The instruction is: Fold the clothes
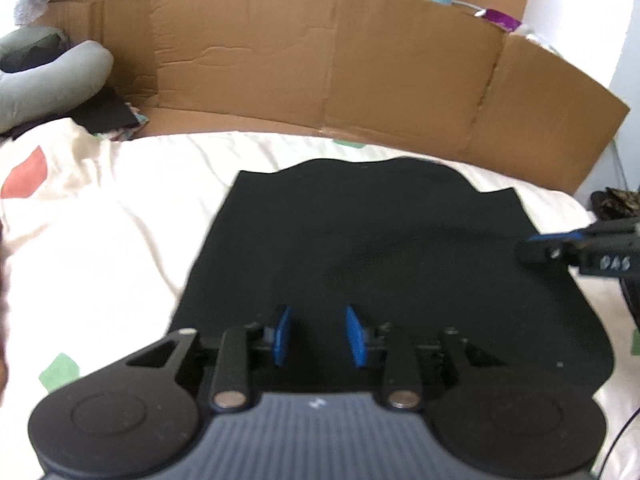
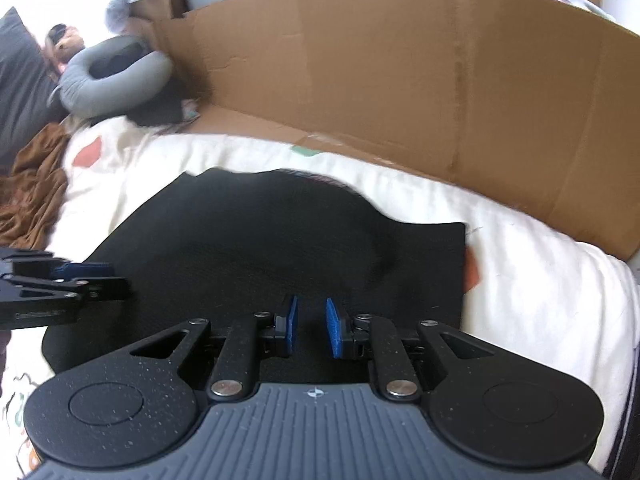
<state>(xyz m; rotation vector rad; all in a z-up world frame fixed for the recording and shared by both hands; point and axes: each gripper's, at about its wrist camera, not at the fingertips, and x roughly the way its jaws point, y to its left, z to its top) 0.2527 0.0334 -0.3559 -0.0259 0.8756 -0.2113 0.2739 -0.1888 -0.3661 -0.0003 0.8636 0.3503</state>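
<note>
A black garment (image 1: 380, 248) lies flat on the white bedsheet (image 1: 104, 248), roughly rectangular with a wavy far edge. My left gripper (image 1: 318, 334) hovers over its near edge, open, with nothing between the blue pads. The right gripper (image 1: 560, 246) enters that view at the garment's right edge. In the right wrist view the same black garment (image 2: 280, 248) spreads ahead. My right gripper (image 2: 312, 330) is open above the near part of it, with a narrow empty gap. The left gripper (image 2: 80, 276) shows at the garment's left side.
A cardboard wall (image 1: 340, 64) stands along the bed's far side. A grey neck pillow (image 2: 112, 76) and dark cloth lie at the far left, with a brown cloth (image 2: 36, 192) beside them. Green tape marks (image 1: 60, 370) sit on the sheet. A red patch (image 1: 26, 176) marks the sheet.
</note>
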